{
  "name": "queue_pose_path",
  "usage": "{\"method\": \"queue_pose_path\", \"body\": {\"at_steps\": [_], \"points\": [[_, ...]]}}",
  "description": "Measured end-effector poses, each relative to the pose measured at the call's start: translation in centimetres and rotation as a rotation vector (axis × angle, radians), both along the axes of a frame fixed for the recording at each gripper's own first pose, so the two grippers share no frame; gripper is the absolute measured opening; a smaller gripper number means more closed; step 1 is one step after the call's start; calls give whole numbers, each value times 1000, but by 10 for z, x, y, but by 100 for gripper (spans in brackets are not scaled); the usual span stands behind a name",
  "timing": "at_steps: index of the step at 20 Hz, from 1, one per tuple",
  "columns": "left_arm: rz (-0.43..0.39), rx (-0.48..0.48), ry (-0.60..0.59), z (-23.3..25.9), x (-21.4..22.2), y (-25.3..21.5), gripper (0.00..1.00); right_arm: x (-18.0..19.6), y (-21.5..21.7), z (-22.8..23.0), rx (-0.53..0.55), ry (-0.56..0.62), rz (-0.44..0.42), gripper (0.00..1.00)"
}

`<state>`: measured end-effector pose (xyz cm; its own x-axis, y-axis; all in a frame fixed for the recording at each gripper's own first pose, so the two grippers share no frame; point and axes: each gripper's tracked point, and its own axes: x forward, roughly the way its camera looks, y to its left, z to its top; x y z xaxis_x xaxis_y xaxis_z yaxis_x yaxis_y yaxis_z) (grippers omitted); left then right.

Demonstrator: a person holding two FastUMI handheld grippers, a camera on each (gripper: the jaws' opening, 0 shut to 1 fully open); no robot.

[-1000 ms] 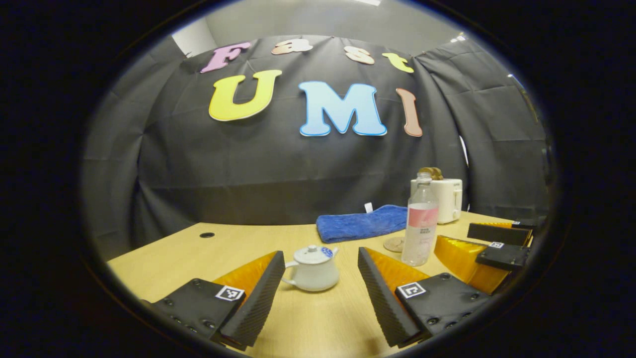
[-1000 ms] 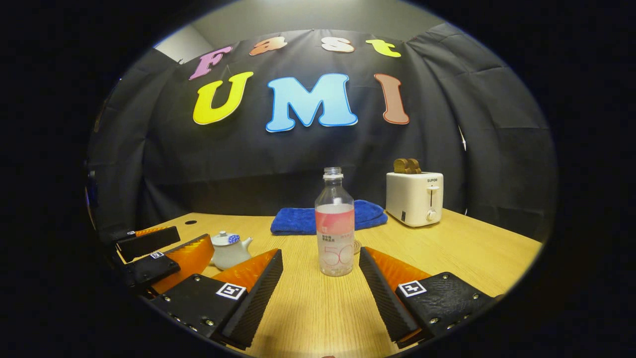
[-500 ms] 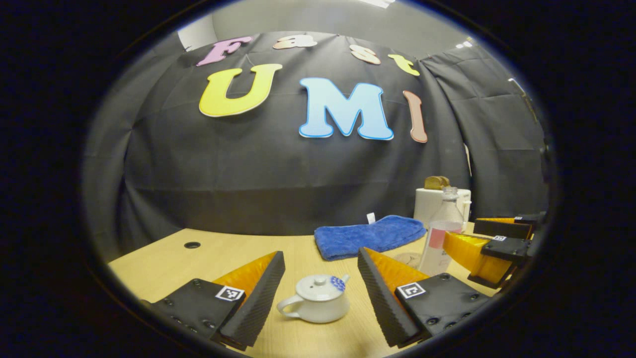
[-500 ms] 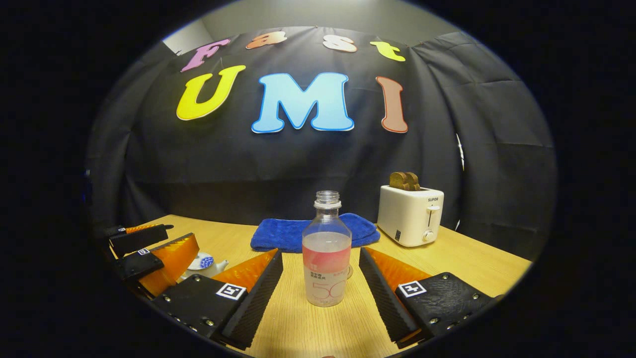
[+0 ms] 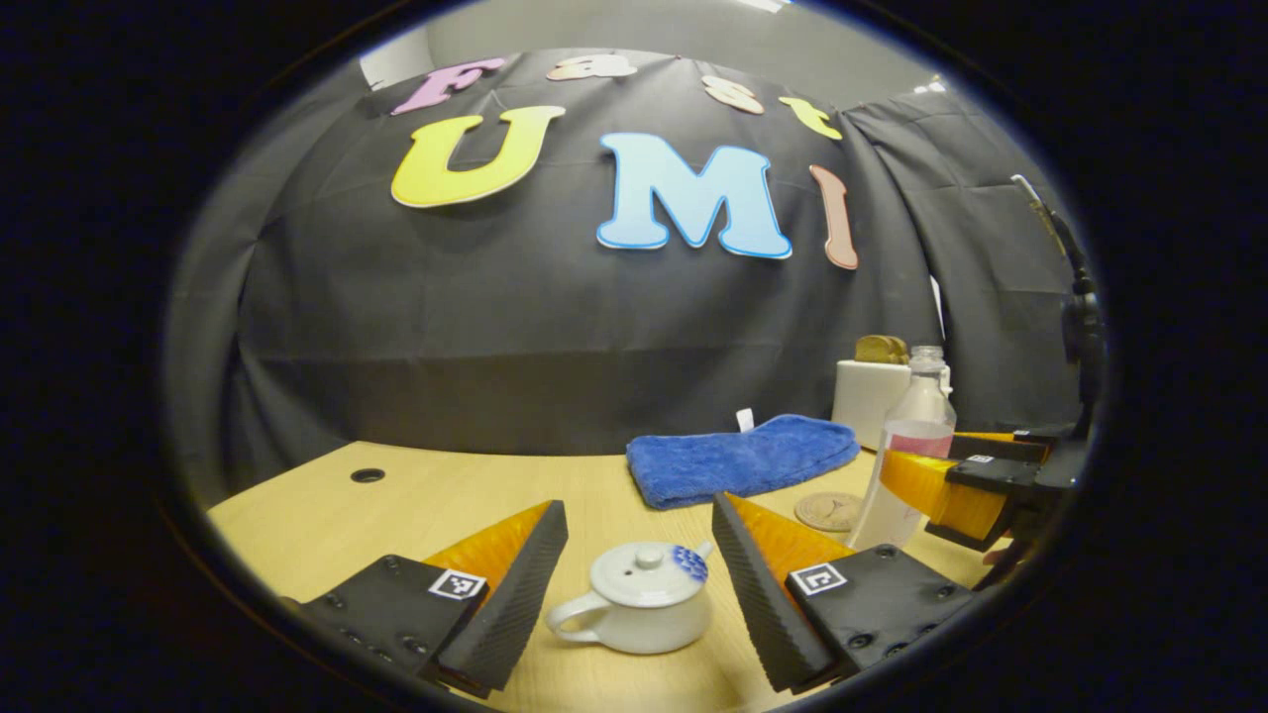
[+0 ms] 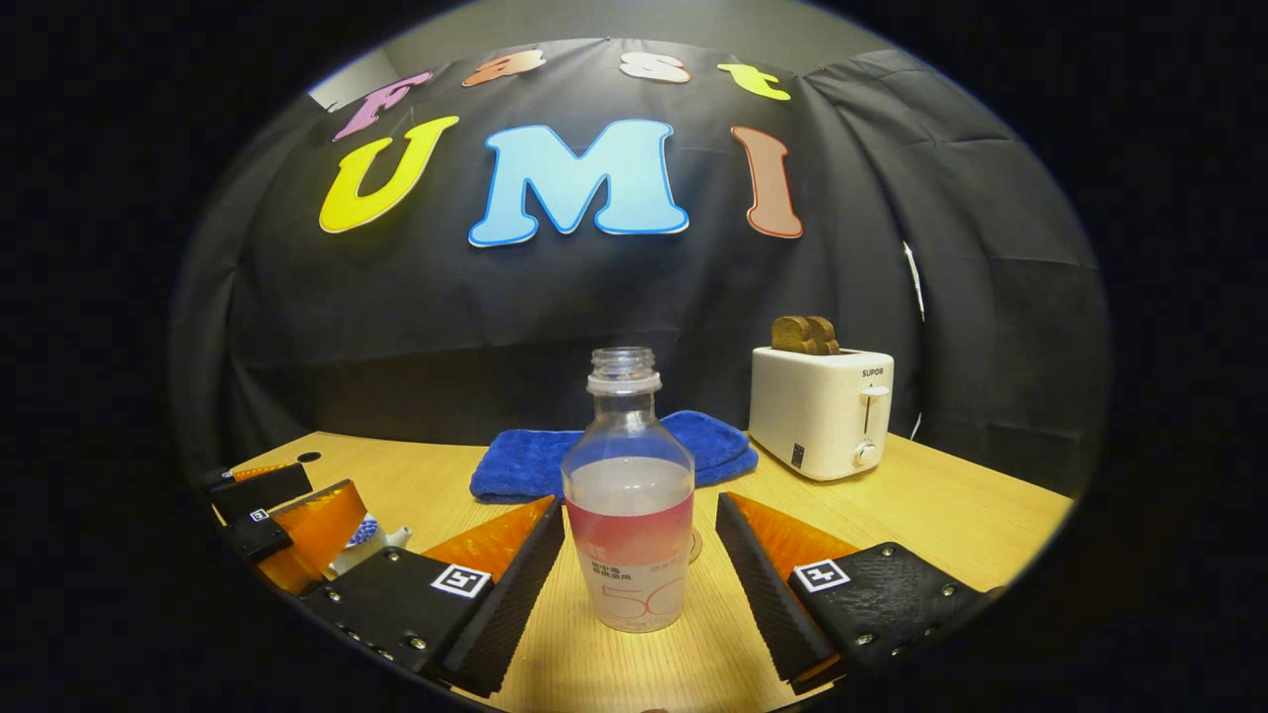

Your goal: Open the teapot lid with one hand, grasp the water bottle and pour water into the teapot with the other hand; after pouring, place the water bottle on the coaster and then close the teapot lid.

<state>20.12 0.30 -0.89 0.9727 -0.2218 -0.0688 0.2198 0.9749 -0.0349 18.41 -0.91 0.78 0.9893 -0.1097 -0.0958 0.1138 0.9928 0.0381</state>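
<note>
Left hand-held gripper (image 5: 634, 564): wide open, lidded teapot (image 5: 639, 612) between fingers, untouched. Right hand-held gripper (image 6: 639, 564): wide open, uncapped water bottle (image 6: 628, 495) between fingers, upright on surface (image 6: 921, 515).

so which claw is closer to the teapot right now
Left. The left claw has the teapot between its open fingers; the right claw brackets the water bottle, off to the teapot's side.

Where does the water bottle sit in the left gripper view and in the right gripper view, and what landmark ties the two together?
Left gripper view: water bottle at far right, in front of the toaster, partly behind the right gripper's fingers.
Right gripper view: water bottle at centre, upright between the open fingers.
Shared landmark: the blue towel lies behind it on the table.
</note>
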Motion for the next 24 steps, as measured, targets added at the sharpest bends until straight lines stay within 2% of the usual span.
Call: {"method": "queue_pose_path", "body": {"at_steps": [8,14,17,18,21,24], "points": [[-39,14,18,-7,4,-8,96,9,-3,-23,18,76,6,95],[-40,27,60,-12,8,-11,58,8,-1,-22,17,82,14,96],[-40,40,72,-12,7,-12,57,9,-1,-23,24,91,19,96],[-5,60,66,-15,14,-7,57,10,-1,-26,30,100,20,96],[-8,68,69,-13,8,-7,28,11,-3,-27,51,111,22,96],[-7,56,66,-13,9,-6,31,11,-3,-28,63,116,27,96]]}}
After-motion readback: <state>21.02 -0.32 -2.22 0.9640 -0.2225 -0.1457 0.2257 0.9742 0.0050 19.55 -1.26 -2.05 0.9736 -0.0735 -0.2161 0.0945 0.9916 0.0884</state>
